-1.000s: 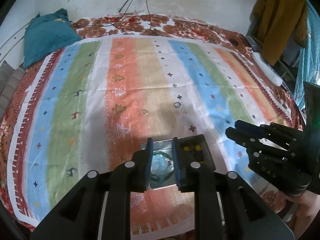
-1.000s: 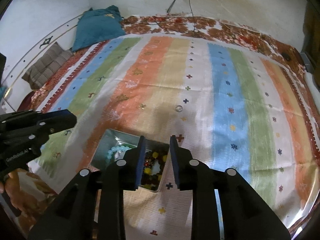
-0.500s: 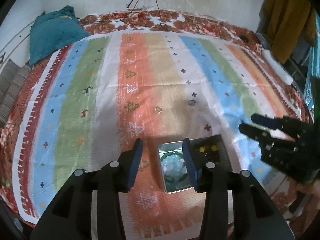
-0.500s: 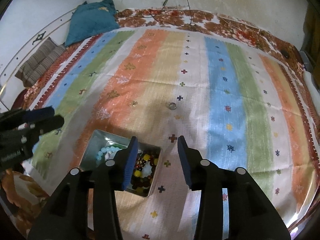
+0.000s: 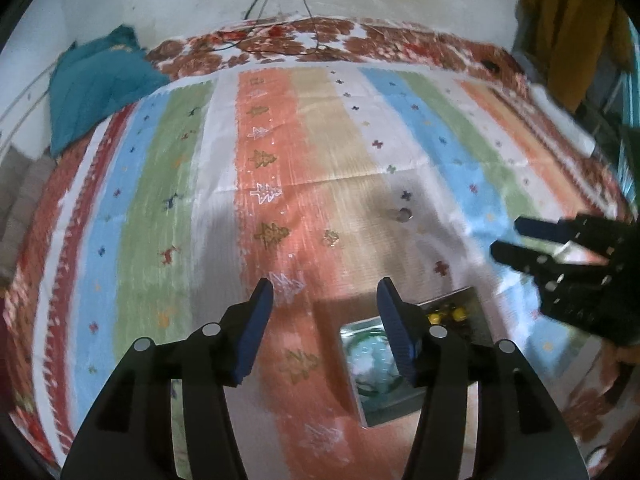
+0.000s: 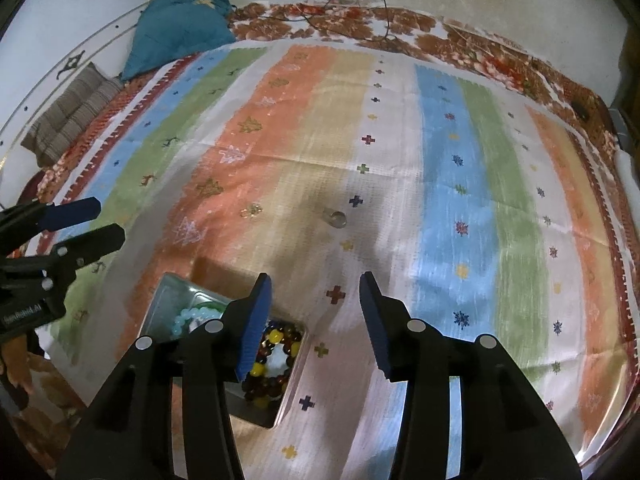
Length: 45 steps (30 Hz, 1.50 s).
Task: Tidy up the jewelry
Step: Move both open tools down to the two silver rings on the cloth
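My left gripper [image 5: 326,292] is opening with only the striped bedspread [image 5: 280,200] between its fingers, and the metal tin [image 5: 384,396] of beads sits just behind its right finger. My right gripper [image 6: 316,286] is opening too, nothing held, with the tin under its left finger [image 6: 254,320]. A small ring [image 6: 337,218] and a gold trinket [image 6: 251,211] lie well ahead of both.

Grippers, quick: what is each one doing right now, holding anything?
Left gripper: jaws opening, nothing between them.
Right gripper: jaws opening, nothing between them.
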Each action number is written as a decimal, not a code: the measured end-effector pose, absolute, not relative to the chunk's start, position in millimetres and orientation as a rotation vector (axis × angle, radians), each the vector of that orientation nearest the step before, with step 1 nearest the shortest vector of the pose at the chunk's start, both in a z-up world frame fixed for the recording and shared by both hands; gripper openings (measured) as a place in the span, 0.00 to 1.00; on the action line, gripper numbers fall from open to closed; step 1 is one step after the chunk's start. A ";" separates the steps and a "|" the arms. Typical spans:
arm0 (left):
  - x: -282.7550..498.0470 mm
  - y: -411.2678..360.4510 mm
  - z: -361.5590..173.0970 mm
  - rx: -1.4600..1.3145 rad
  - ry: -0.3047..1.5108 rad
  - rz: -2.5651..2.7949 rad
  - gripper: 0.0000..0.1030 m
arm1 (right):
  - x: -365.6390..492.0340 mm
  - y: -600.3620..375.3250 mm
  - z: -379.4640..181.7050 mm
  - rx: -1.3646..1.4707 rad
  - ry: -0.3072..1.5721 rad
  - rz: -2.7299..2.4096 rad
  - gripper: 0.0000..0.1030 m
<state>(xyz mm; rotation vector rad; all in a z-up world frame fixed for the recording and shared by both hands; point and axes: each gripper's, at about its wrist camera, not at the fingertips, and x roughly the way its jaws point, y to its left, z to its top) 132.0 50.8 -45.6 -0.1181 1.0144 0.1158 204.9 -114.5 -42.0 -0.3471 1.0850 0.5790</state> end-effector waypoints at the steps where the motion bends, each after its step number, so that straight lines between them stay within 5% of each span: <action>1: 135.6 51.7 -49.5 -0.099 1.029 0.128 0.53 | 206.9 -114.1 -43.6 -0.346 1.092 0.578 0.44; 45: 241.9 62.0 -127.7 0.002 1.225 -0.020 0.52 | 282.5 -65.6 -120.1 -0.416 1.196 0.531 0.44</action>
